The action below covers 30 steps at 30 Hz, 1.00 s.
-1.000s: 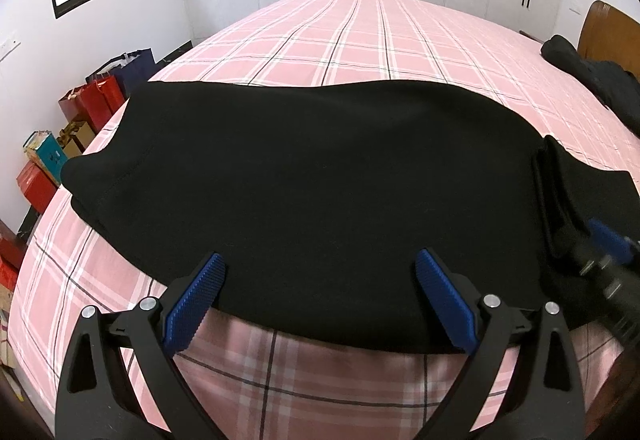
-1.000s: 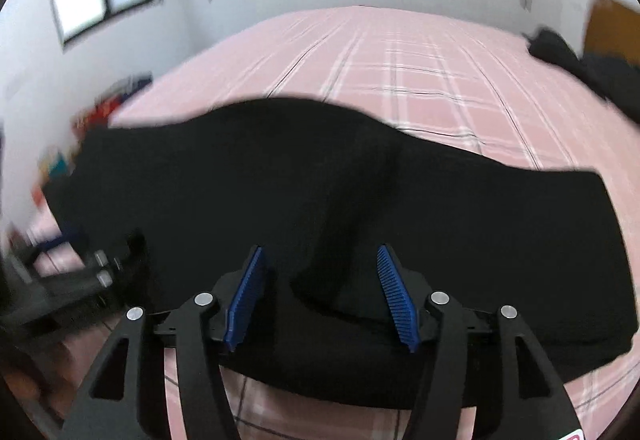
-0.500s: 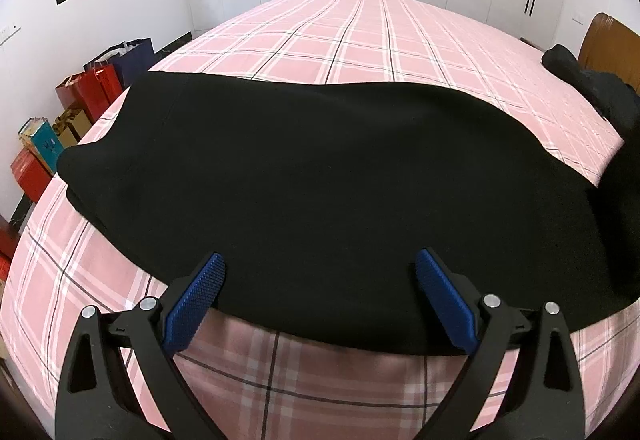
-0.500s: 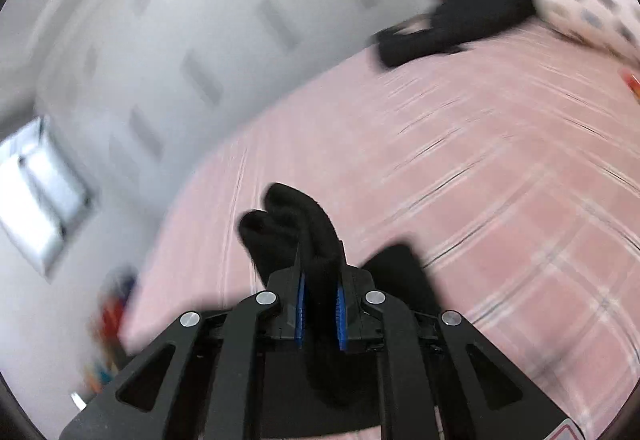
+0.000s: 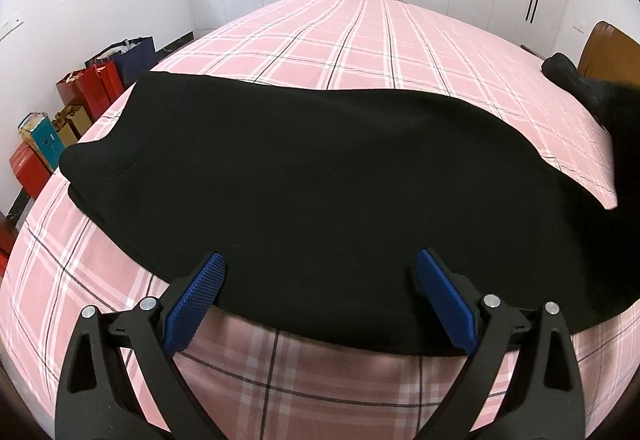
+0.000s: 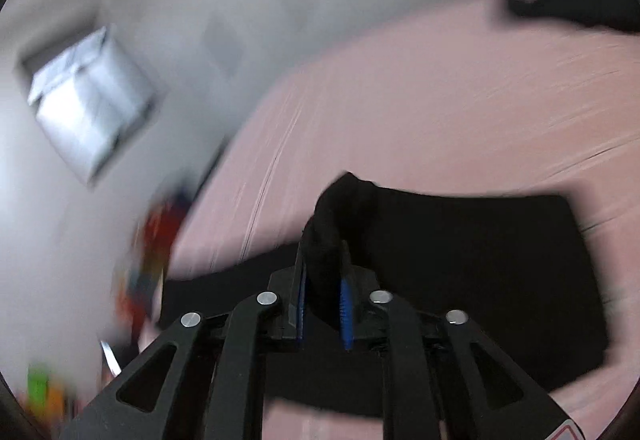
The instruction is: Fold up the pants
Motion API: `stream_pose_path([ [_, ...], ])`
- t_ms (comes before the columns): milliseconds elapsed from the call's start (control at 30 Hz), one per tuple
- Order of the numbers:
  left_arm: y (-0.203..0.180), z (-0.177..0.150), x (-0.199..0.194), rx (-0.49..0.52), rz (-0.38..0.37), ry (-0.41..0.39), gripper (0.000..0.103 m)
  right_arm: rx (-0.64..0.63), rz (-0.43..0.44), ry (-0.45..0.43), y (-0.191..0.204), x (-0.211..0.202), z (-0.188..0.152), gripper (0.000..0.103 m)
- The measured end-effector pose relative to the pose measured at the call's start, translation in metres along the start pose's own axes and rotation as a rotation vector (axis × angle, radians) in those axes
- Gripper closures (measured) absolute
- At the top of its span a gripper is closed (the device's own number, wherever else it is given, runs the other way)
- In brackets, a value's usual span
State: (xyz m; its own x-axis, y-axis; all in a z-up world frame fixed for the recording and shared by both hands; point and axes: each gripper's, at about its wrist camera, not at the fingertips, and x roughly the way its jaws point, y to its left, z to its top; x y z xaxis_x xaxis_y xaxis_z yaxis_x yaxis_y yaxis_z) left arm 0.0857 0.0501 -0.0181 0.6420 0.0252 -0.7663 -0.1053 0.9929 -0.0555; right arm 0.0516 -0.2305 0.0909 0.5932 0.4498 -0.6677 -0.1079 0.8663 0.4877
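Right tool (image 6: 323,300) clamps a bunch of the black pants (image 5: 320,192), left tool (image 5: 320,304) gapes wide over the near hem on the bed (image 5: 360,36) — best carry that end across low and square.

The pants (image 5: 320,176) are matt black cloth with a soft, slightly fuzzy knit face and a stitched seam at left. Beneath them the bedsheet (image 5: 360,36) is smooth woven cloth, pink plaid. The left gripper (image 5: 320,298) is matt black plastic with bright metal rivets and blue knurled rubbery pads (image 5: 196,302). Glossy paper bags (image 5: 96,86) stand at left; polished wooden headboard (image 5: 612,52) at upper right.
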Motion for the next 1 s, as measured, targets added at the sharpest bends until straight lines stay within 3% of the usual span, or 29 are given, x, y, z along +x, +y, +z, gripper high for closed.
stream_pose_path([
  [67,0.002,0.000,0.001,-0.003,-0.001,0.003,0.009,-0.090,-0.025,0.206,0.019,0.057,-0.032,0.084],
  [100,0.002,-0.001,0.001,-0.003,0.000,0.005,0.009,-0.135,-0.051,0.231,0.027,0.065,-0.044,0.084],
  [167,0.004,-0.001,0.002,-0.011,-0.003,0.010,0.009,-0.195,-0.084,0.126,0.035,0.046,-0.055,0.084],
  [267,0.006,0.002,0.003,-0.026,-0.015,0.011,0.009,-0.111,-0.123,-0.044,0.014,0.000,-0.041,0.083],
  [333,0.005,0.001,0.003,-0.022,-0.020,0.011,0.009,-0.093,-0.177,-0.081,0.001,-0.012,-0.030,0.082],
  [400,0.003,0.000,0.002,-0.013,-0.016,0.011,0.009,-0.095,-0.218,-0.054,-0.007,-0.008,-0.020,0.082],
  [500,0.000,-0.003,0.001,-0.002,-0.007,0.005,0.009,-0.105,-0.196,-0.040,0.001,0.014,-0.011,0.082],
  [700,-0.005,-0.005,0.006,0.030,0.012,0.015,0.009,-0.142,-0.193,0.102,0.010,0.099,-0.015,0.083],
  [733,-0.006,-0.005,0.007,0.033,0.012,0.017,0.009,-0.148,-0.196,0.080,0.012,0.104,-0.016,0.082],
  [1000,-0.009,-0.006,0.011,0.050,0.017,0.027,0.009,-0.154,-0.214,0.088,0.012,0.102,-0.006,0.083],
])
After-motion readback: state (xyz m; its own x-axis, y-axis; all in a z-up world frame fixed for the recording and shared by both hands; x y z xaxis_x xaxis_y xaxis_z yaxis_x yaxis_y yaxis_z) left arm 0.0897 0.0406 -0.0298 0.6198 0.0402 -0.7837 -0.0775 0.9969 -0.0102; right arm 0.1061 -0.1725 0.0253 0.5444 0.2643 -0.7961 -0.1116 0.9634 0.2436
